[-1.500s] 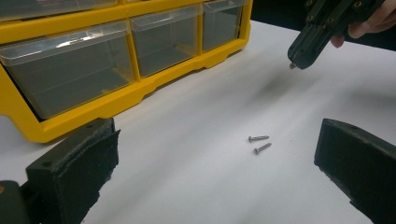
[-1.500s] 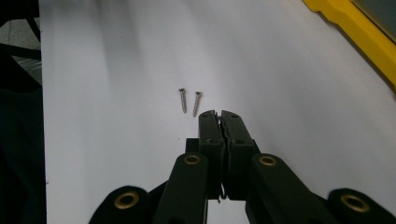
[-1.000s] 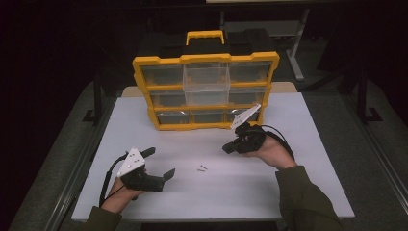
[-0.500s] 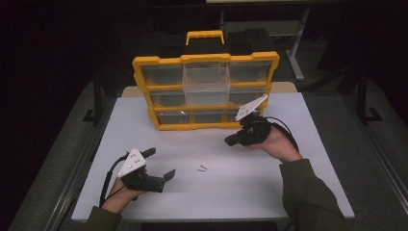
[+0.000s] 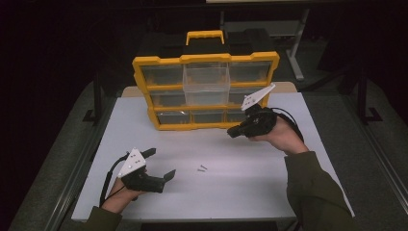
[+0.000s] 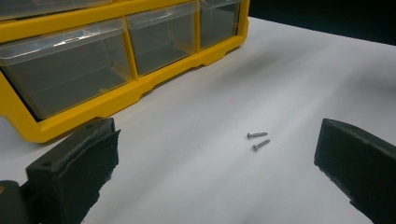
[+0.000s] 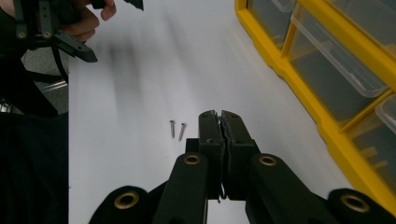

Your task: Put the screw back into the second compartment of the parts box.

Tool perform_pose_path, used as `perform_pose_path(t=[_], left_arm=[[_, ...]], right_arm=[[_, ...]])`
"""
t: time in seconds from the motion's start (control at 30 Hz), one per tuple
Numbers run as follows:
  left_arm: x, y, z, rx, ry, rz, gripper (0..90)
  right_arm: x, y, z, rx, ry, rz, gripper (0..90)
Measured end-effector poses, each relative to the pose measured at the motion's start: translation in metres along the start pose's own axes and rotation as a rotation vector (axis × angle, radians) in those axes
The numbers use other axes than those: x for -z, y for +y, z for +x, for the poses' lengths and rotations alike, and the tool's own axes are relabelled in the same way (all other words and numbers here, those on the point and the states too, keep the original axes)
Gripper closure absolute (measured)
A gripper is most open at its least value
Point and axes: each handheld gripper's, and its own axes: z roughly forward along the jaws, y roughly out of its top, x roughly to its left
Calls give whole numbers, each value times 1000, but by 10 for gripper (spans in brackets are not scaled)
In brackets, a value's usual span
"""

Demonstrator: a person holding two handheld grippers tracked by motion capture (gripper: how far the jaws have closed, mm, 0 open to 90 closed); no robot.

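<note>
Two small silver screws [image 5: 201,168] lie side by side on the white table [image 5: 240,192]. My left gripper [image 5: 162,162] rests near the front left, jaws wide open and empty; in the left gripper view the screws [image 6: 258,140] lie ahead between the jaws. My right gripper [image 5: 232,133] hangs above the table in front of the yellow organizer [image 5: 144,72], jaws shut. In the right gripper view its tips [image 7: 219,116] are pressed together just right of the screws [image 7: 177,129]. Whether anything small is pinched between them I cannot tell.
The organizer has clear plastic drawers in three rows; the middle drawer [image 5: 207,84] of the top row is pulled out forward. Its yellow frame [image 7: 285,65] runs along the right of the right gripper view. Dark floor surrounds the table.
The right gripper has lifted and drifted right, closer to the organizer's lower right corner, still shut. The left gripper and the screws have stayed put.
</note>
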Motion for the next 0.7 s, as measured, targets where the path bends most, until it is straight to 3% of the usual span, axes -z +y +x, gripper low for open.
perform_pose_path(t=[0.17, 0.7], left_arm=[[0, 0, 0, 6, -2, -3, 0], [0, 0, 0, 4, -5, -2, 0]], right_arm=[[8, 6, -2, 23, -12, -9, 873], [35, 29, -5, 14, -15, -52, 873]])
